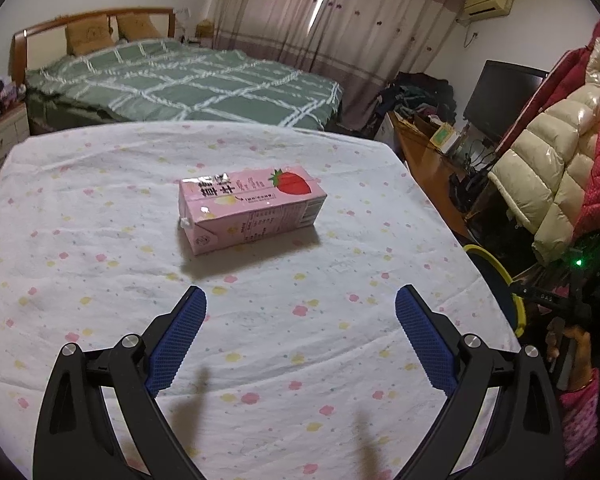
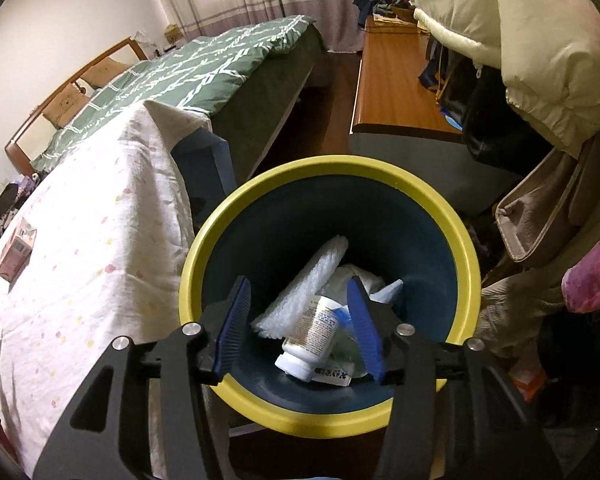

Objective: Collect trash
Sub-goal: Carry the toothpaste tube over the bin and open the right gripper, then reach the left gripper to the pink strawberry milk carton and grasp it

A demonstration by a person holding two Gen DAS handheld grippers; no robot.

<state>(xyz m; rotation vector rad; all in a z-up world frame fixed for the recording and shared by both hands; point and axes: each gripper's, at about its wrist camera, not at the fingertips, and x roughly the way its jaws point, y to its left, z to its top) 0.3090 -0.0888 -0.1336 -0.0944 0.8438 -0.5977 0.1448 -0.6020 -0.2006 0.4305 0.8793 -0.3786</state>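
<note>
A pink strawberry milk carton (image 1: 250, 210) lies on its side in the middle of the table with the flowered white cloth (image 1: 100, 240). My left gripper (image 1: 300, 300) is open and empty, a short way in front of the carton. My right gripper (image 2: 298, 294) is open and empty above the mouth of the blue bin with a yellow rim (image 2: 228, 224). Inside the bin lie a white pill bottle (image 2: 312, 336), a white foam sheet (image 2: 306, 288) and crumpled paper. The carton also shows at the far left of the right wrist view (image 2: 17, 250).
The bin's rim (image 1: 496, 272) shows past the table's right edge. A green quilted bed (image 1: 180, 80) stands behind the table. A wooden desk (image 2: 392, 80) with a monitor (image 1: 500, 100) and hanging puffy coats (image 1: 548, 176) crowd the right side.
</note>
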